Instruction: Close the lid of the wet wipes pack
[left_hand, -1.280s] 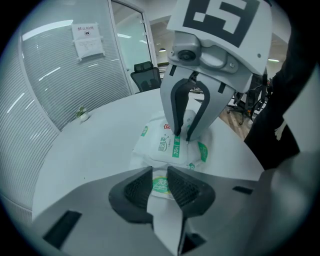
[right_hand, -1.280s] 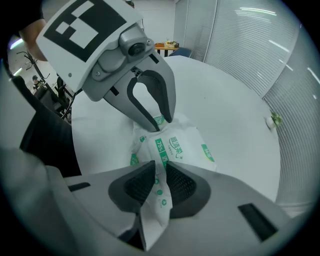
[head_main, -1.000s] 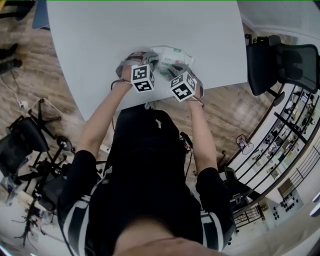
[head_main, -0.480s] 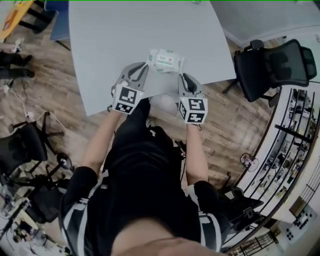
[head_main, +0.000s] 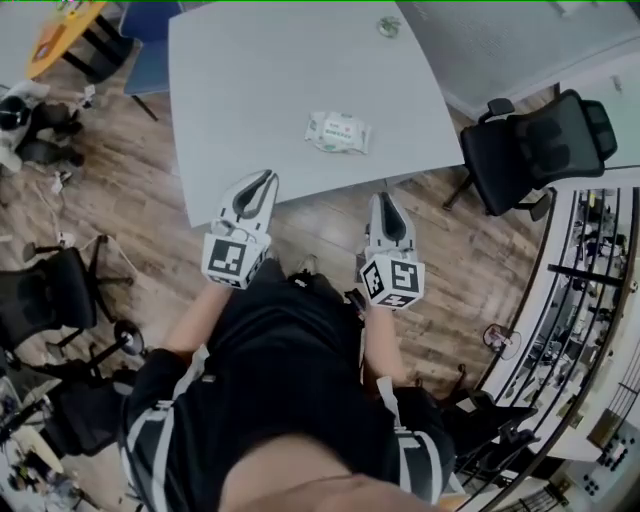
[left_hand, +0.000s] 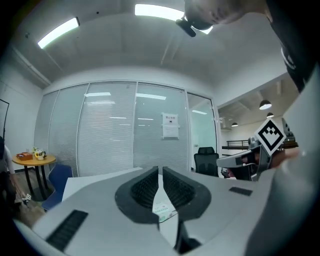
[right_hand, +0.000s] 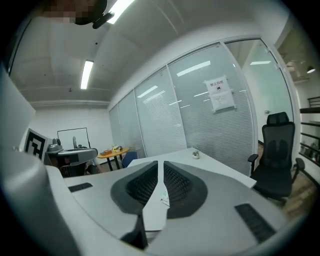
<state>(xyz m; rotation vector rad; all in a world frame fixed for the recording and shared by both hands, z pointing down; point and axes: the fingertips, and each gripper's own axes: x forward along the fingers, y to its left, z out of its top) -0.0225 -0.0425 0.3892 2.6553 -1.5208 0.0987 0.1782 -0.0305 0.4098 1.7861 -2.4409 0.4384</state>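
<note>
The wet wipes pack (head_main: 338, 132) lies flat on the grey table (head_main: 250, 80), white with a green and red label; its lid is too small to read. Both grippers hang off the table's near edge, raised and pointing level at the pack. My left gripper (head_main: 262, 180) has its jaws together with nothing held; in the left gripper view (left_hand: 160, 172) the pack (left_hand: 164, 210) shows through the thin slit. My right gripper (head_main: 383, 200) (right_hand: 160, 165) is closing, its jaws almost together, with nothing between them.
A black office chair (head_main: 540, 140) stands right of the table, and a small potted plant (head_main: 388, 27) sits at its far edge. A yellow round table (head_main: 65, 35) and a blue chair (head_main: 150, 50) are far left. More chairs (head_main: 50, 290) crowd the left floor.
Both grippers have left the pack, risen and drawn back toward the person, moving apart. The pack stays on the table.
</note>
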